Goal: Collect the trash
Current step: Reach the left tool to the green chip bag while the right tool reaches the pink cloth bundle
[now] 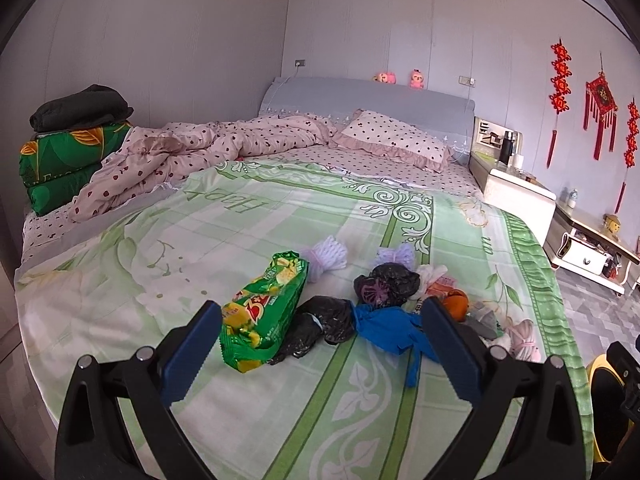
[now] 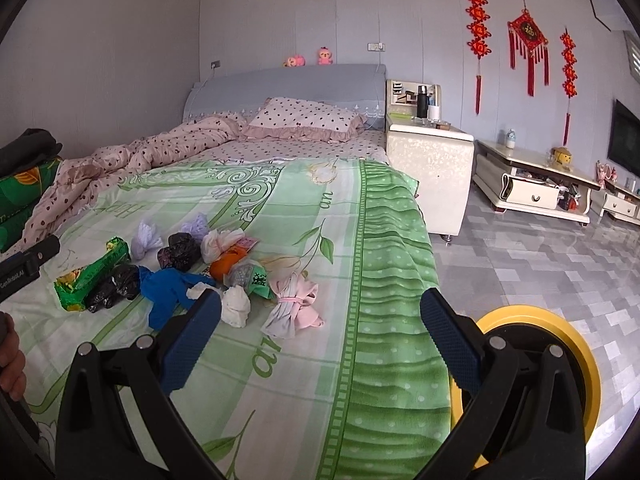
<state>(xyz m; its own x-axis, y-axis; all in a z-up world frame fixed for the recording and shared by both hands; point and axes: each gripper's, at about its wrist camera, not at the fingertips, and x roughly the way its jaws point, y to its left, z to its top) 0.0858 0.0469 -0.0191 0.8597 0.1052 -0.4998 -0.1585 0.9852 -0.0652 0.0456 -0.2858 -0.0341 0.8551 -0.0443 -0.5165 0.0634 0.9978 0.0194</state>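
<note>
Trash lies in a loose heap on the green bedspread (image 1: 280, 420). A green snack wrapper (image 1: 262, 314) lies beside a crumpled black bag (image 1: 316, 330) and a blue bag (image 1: 390, 330). Behind them are a second black bag (image 1: 384, 282), white foam nets (image 1: 326, 258) and an orange item (image 1: 456, 304). My left gripper (image 1: 320, 344) is open, low over the bed, with the wrapper, black bag and blue bag between its fingers' line. My right gripper (image 2: 320, 328) is open over the bed's right edge; a pink-and-white knotted bag (image 2: 294, 308) and a white wad (image 2: 236, 306) lie just ahead.
A yellow-rimmed bin (image 2: 540, 368) stands on the tiled floor by the bed's right side. A rumpled spotted quilt (image 1: 180, 156) and folded green bedding (image 1: 60, 164) fill the bed's far left. A white nightstand (image 2: 428, 160) and low cabinet (image 2: 532, 184) line the wall. A hand (image 2: 10, 356) holds the left gripper.
</note>
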